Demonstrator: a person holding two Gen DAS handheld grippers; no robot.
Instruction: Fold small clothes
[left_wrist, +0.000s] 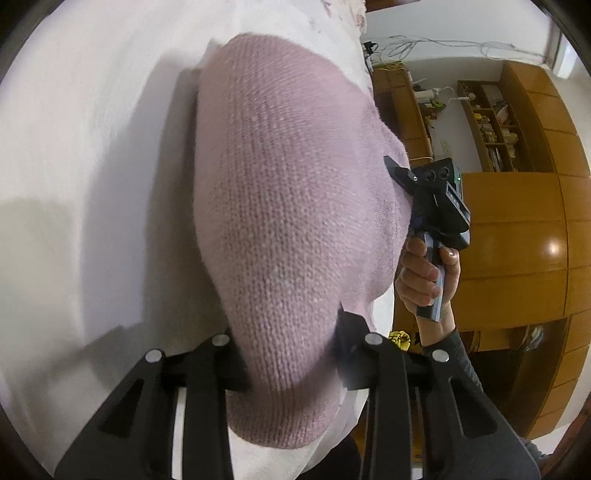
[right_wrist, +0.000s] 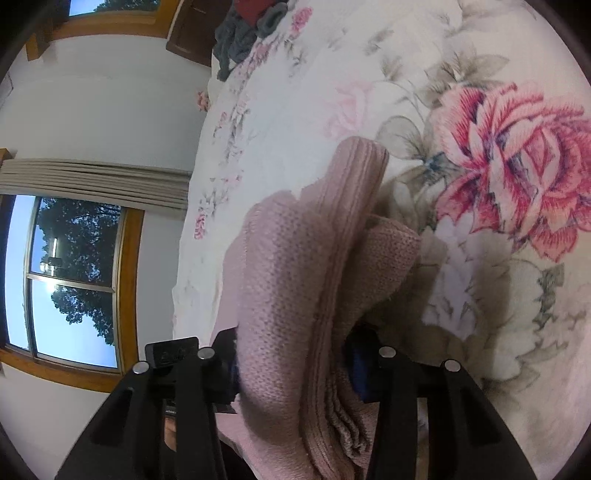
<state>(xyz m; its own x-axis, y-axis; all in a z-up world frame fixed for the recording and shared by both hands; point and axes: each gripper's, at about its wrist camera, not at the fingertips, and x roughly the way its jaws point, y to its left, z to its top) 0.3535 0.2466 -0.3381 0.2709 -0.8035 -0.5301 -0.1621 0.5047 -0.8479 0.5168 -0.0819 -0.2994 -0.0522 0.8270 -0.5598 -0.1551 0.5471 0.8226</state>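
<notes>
A pale pink knitted garment (left_wrist: 288, 206) hangs stretched over the white bed cover, filling the middle of the left wrist view. My left gripper (left_wrist: 291, 354) is shut on its near edge, the knit bulging between the fingers. At the cloth's far right edge, the right gripper (left_wrist: 400, 173) pinches the garment, held by a person's hand (left_wrist: 424, 277). In the right wrist view my right gripper (right_wrist: 295, 354) is shut on a bunched, ribbed fold of the same pink garment (right_wrist: 314, 266), lifted above the floral bedspread (right_wrist: 498, 166). The fingertips are hidden by cloth in both views.
A heap of grey and red clothes (right_wrist: 251, 26) lies at the far end of the bed. Windows (right_wrist: 74, 280) and a white wall are on the left. Wooden cabinets and shelves (left_wrist: 517, 184) stand beyond the bed edge.
</notes>
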